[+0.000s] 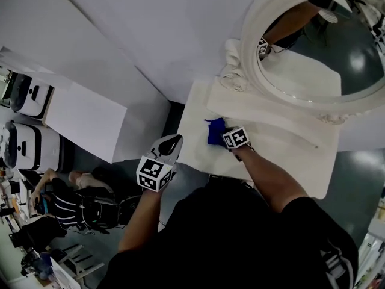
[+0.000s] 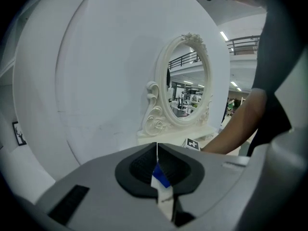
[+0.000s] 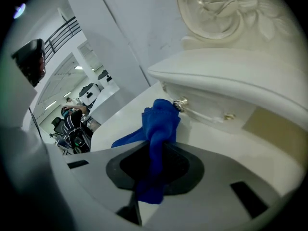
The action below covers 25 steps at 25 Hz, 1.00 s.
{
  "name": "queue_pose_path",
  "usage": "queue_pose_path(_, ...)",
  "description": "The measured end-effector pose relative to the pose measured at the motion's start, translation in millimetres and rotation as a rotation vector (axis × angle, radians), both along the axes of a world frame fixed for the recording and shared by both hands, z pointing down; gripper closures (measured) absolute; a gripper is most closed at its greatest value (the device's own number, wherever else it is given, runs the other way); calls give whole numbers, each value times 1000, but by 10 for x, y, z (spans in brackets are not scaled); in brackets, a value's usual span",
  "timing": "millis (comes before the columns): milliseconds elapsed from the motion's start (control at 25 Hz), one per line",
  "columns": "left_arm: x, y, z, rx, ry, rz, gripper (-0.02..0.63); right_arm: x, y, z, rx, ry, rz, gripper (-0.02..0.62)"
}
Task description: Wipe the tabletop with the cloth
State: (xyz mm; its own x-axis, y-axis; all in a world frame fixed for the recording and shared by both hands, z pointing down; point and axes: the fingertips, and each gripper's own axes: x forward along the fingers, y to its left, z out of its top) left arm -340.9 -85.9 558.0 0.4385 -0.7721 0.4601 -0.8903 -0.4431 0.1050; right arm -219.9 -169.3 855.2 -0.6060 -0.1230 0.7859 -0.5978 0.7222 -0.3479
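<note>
1. the white tabletop (image 1: 283,161) lies under and ahead of the right fingers. most of it is bare, so i judge the wiping is at an early stage.
2. the oval mirror (image 1: 249,38) in its carved white frame stands beyond the right fingertips at the back of the table. its base takes up room, so the wiping must run along the front strip.
3. the left gripper (image 2: 157,150) has its fingers pressed together on nothing. it is held off the table's near-left edge, probably to stay out of the way.
4. the right gripper (image 3: 156,148) is clenched on the blue cloth (image 3: 161,121), low over the table's left end.
5. the cloth bunches out past the fingertips onto the surface, so the fabric, not the jaws, meets the table.
6. a small metal knob (image 3: 181,103) sits just beyond the cloth's tip.
</note>
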Motion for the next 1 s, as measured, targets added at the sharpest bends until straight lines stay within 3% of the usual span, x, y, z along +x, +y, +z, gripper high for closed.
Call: queue_pose_path(1000,2290,-517,-80,17,20,325,594,3690,65,-7,34,190,384,532)
